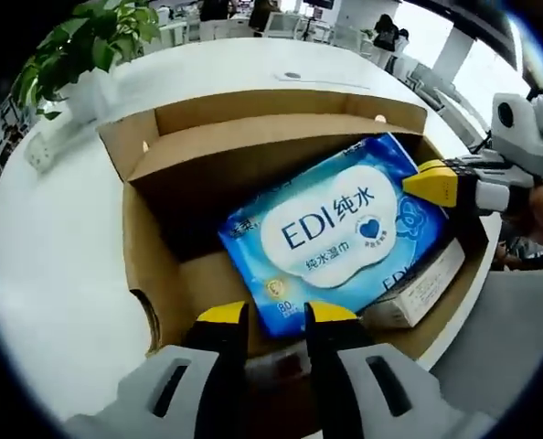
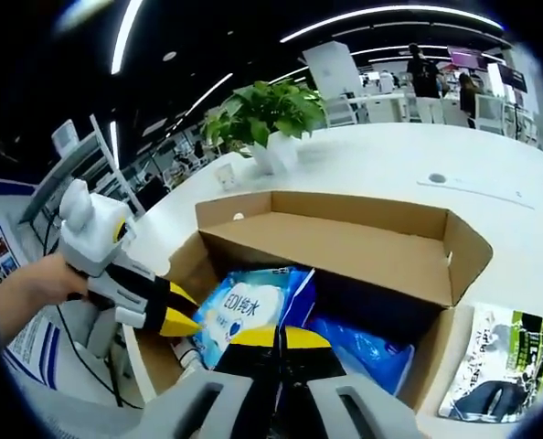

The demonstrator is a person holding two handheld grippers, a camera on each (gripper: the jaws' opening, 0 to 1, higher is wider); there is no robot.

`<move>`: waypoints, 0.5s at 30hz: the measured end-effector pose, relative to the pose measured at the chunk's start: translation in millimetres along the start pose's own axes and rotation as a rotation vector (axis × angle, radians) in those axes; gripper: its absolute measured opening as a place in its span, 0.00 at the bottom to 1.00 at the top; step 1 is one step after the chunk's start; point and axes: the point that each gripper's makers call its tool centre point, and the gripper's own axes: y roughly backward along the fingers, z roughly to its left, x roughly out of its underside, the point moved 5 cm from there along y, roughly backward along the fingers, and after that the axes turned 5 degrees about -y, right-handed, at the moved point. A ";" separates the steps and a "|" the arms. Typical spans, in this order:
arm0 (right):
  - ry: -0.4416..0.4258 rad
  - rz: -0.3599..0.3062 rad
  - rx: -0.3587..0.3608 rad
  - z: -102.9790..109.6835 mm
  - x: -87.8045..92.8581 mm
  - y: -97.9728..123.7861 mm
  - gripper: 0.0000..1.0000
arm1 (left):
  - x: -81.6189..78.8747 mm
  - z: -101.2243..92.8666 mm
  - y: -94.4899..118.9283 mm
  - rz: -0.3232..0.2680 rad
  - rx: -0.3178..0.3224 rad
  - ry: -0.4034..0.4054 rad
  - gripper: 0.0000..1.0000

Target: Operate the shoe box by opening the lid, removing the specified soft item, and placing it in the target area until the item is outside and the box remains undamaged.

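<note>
An open cardboard shoe box (image 1: 153,247) (image 2: 345,247) stands on a white table, its flaps raised. Inside it a blue wet wipes pack (image 1: 331,229) (image 2: 249,306), printed "EDI", lies tilted with one end raised. My right gripper (image 2: 280,340) has its jaws nearly together on the pack's edge. In the left gripper view that same gripper (image 1: 431,183) comes in from the right to the pack's corner. My left gripper (image 1: 276,315) sits at the box's near wall with its jaws narrowly apart and the rim between them; it comes in from the left (image 2: 175,315) in the right gripper view.
A small white carton (image 1: 418,283) and a blue plastic bag (image 2: 363,352) lie under the pack. A potted plant (image 1: 89,37) (image 2: 267,114) stands behind the box. A flat green-and-black packet (image 2: 495,366) lies on the table (image 2: 390,160) beside it. A person's hand (image 2: 34,283) holds the left gripper.
</note>
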 end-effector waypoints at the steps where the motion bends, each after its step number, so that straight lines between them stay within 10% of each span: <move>1: -0.001 0.000 0.000 0.0 0.3 0.0 0.00 | -2.1 1.8 0.6 0.005 -0.021 -0.022 0.21; 15: -0.022 -0.002 -0.006 -1.0 2.7 -0.3 0.00 | 0.9 -0.2 -15.0 0.037 -0.011 0.012 0.19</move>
